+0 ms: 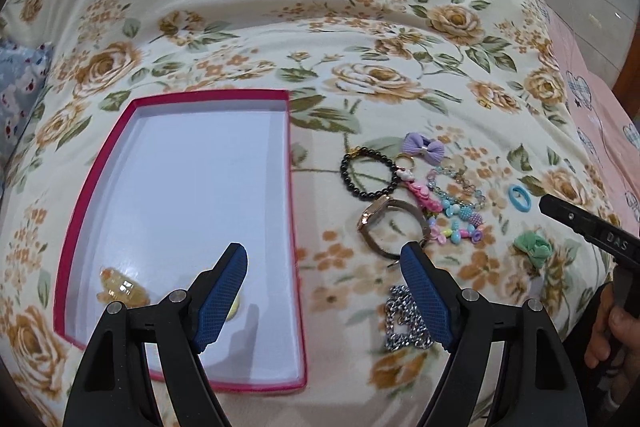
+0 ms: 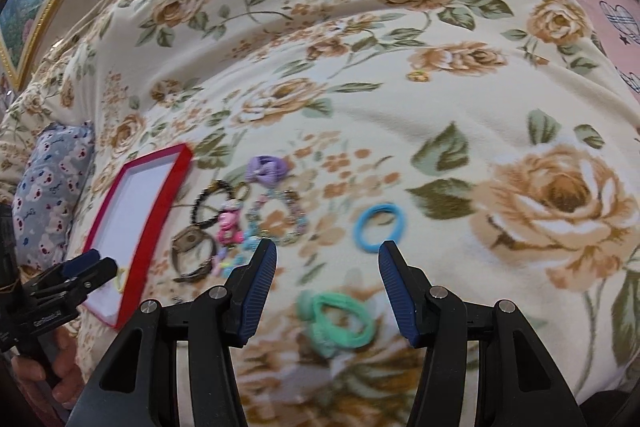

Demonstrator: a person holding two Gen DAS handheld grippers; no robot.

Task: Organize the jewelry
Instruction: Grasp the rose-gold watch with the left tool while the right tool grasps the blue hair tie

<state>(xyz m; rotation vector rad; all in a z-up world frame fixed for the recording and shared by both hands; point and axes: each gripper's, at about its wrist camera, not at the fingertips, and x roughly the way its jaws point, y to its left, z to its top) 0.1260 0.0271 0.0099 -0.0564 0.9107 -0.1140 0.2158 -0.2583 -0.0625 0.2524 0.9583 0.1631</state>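
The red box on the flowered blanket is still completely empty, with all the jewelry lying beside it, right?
Not quite. The red box is not empty: the left wrist view shows an amber, translucent piece already lying in its near corner. The rest holds: most of the jewelry, such as the black bead bracelet, lies beside it on the flowered blanket.

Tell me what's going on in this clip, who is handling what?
A person holds a gripper in each hand over a floral blanket, sorting jewelry into a red box. Both are open and empty. The left gripper hovers at the box's right edge; an amber piece already lies inside. The right gripper hangs above the green hair tie, with the blue hair tie just beyond. The black bead bracelet, watch and silver chain remain outside.
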